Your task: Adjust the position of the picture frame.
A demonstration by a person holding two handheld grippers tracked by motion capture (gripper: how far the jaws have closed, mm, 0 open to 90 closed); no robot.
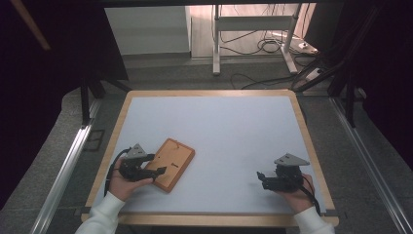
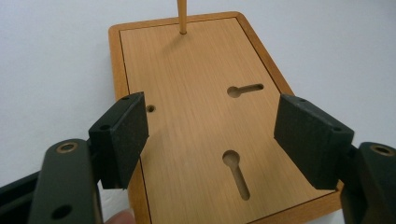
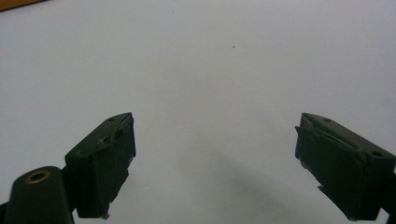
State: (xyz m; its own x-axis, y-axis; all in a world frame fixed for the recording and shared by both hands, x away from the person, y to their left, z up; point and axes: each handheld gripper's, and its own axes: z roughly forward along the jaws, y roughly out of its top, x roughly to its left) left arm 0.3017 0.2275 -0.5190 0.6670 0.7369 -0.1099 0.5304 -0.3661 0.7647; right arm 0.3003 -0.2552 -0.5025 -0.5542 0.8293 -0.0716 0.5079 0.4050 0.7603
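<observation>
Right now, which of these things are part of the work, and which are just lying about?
In the work: wooden board with its upright peg; left tongs, open over it.

Lying about: right tongs, open over bare table; metal stand; floor cables.

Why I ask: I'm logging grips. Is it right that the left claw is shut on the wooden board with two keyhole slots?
Not quite. The left claw is open: in the left gripper view its pads stand apart above the wooden board, pressing nothing. The two keyhole slots are right.

Wooden board point(image 1: 171, 162) | flat, rectangular, raised rim, two keyhole slots, thin upright peg point(image 2: 181, 16) | angled, near table's front-left corner
</observation>
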